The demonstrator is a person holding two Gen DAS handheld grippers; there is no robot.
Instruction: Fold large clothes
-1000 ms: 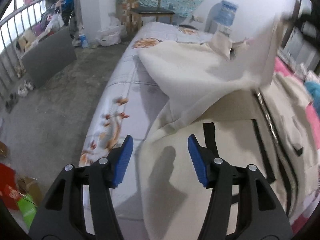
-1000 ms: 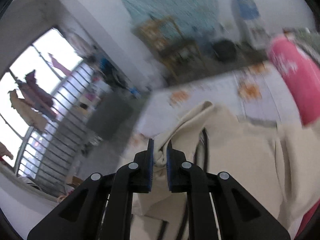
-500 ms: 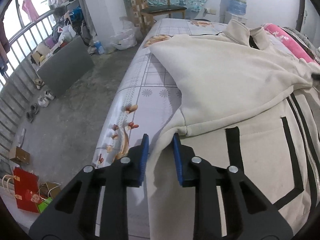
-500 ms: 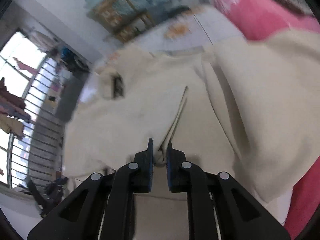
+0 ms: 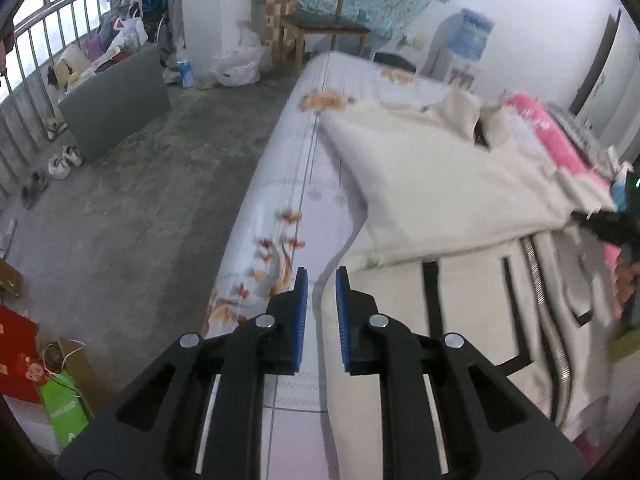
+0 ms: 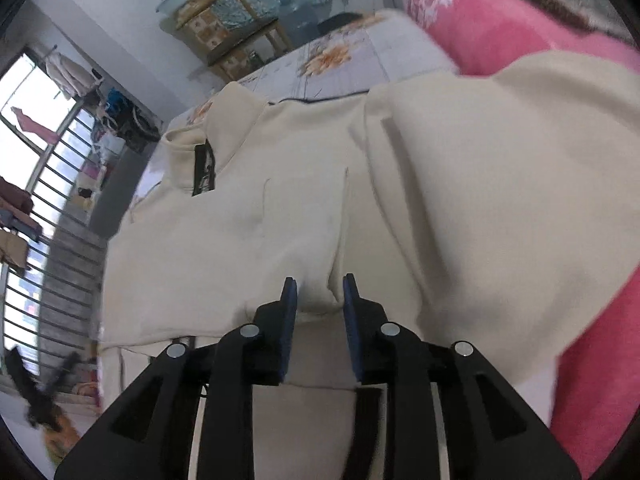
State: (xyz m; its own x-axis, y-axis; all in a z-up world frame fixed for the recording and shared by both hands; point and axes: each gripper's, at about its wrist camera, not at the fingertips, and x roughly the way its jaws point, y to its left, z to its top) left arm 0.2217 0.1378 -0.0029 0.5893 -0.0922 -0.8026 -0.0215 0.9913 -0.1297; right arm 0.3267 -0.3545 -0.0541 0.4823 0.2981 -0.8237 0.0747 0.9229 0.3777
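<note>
The cream zip-up jacket lies spread on the bed, its near sleeve folded across the chest, and this looks like the close of that sleeve fold. The right gripper sits low over the folded cloth; its jaws have just been opening and now stand a little apart, the bunched sleeve edge between them but the blue pads no longer visibly pressing it, so I read that as a release. The left gripper hangs at the jacket's near side edge; its jaws have just been closing to a narrow gap, and the cloth's edge runs right up between the tips. I cannot tell whether the pads actually bite on it, though I'd judge a pinch on that hem edge is what is being made. Next, by my reckoning, the right side needs a fresh hold on the far sleeve or the lower hem, lined up with the left, so the body can be carried over in one flat panel; the metal zipper and black stripes give a fair guide for squareness. The bed wears a pale sheet with orange flower prints, a pink blanket bunched along its far side. Beyond it lie a bare concrete floor, a wooden chair, a water dispenser, window bars and shoes.
</note>
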